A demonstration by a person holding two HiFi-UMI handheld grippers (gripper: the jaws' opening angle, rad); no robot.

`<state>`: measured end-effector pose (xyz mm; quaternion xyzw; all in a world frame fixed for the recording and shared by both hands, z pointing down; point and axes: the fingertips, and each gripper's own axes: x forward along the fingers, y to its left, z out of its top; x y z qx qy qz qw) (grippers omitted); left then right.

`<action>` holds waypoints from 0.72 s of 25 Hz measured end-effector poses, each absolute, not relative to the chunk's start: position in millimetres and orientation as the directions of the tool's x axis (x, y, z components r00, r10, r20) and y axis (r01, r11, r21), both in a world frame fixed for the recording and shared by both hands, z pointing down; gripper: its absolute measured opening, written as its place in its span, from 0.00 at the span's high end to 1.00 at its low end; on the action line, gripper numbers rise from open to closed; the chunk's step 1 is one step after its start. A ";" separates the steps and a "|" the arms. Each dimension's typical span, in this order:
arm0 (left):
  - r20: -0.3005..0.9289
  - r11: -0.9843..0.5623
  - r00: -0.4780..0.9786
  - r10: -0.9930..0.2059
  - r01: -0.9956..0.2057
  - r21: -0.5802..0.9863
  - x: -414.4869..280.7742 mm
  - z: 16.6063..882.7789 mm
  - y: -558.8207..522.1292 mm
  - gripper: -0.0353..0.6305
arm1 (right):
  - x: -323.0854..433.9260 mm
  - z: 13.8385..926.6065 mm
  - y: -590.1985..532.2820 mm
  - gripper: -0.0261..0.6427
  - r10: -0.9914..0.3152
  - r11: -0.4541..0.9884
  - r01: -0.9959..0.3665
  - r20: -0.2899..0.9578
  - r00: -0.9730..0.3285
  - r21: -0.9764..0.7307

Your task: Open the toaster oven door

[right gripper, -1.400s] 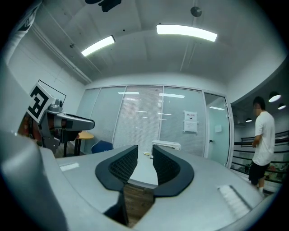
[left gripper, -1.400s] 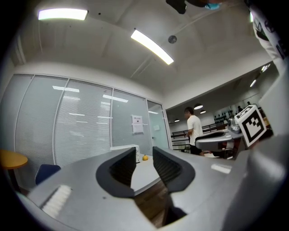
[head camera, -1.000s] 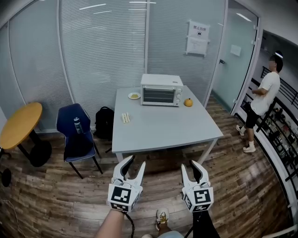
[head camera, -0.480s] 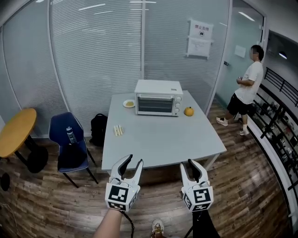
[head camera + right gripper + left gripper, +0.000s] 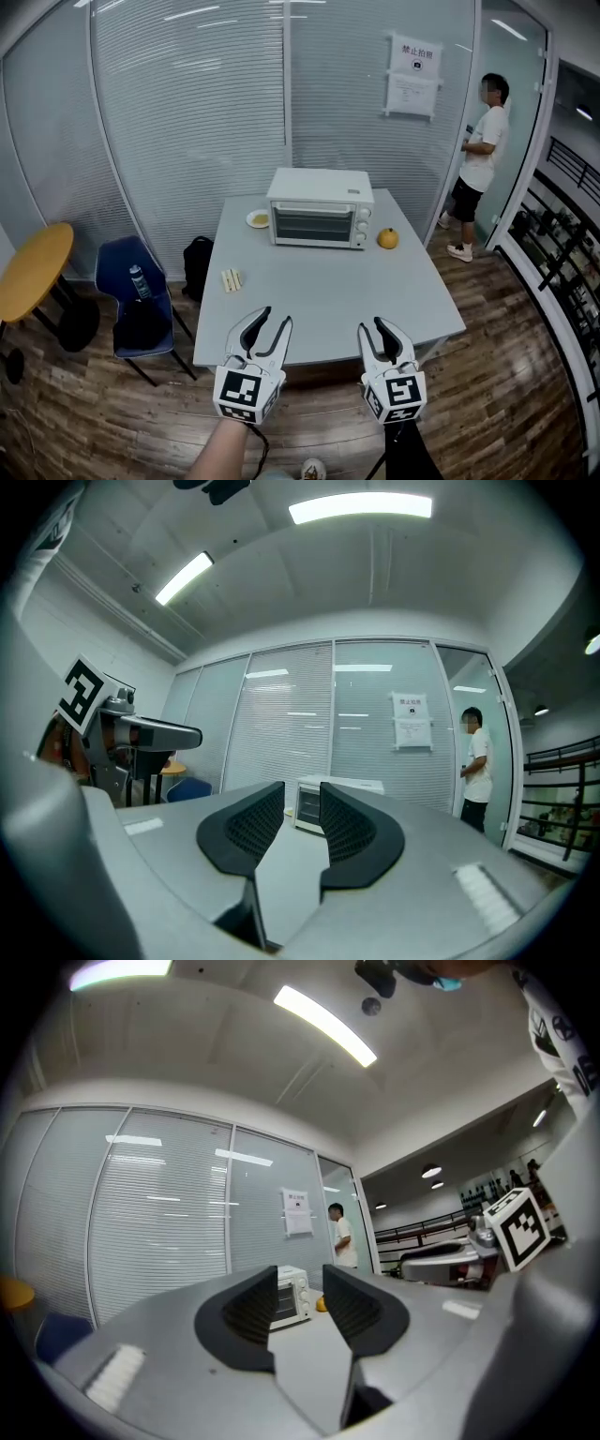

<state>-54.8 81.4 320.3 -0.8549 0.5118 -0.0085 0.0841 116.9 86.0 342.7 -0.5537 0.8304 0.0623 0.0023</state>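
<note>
While my left gripper (image 5: 273, 319) hovers at seven o'clock by the near edge of the surface (image 5: 319, 291), its jaws stand apart with nothing between them. At twelve o'clock, on the far side, sits the toaster oven (image 5: 319, 209), door closed, well apart from me. My right gripper (image 5: 371, 325), at five o'clock, has its jaws spread and empty too.

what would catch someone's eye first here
The white toaster oven, door shut, stands at the far side of the grey table, with an orange fruit to its right. Nearest the camera, the left claw and right claw hang open and empty near the table's front edge. A person stands far right.
</note>
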 end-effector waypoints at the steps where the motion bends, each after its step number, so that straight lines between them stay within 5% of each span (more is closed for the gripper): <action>1: -0.069 -0.462 0.476 -0.877 -0.874 -0.152 -53.5 320.4 75.5 0.71 | 116.8 343.5 80.2 0.81 -0.918 0.384 -0.918 -0.070 -0.391 0.099; 18: -0.069 -0.510 0.524 -0.849 -0.846 -0.155 -39.0 325.2 -65.7 0.71 | 120.4 349.3 -47.8 0.81 -0.923 0.372 -0.920 -0.055 -0.381 0.124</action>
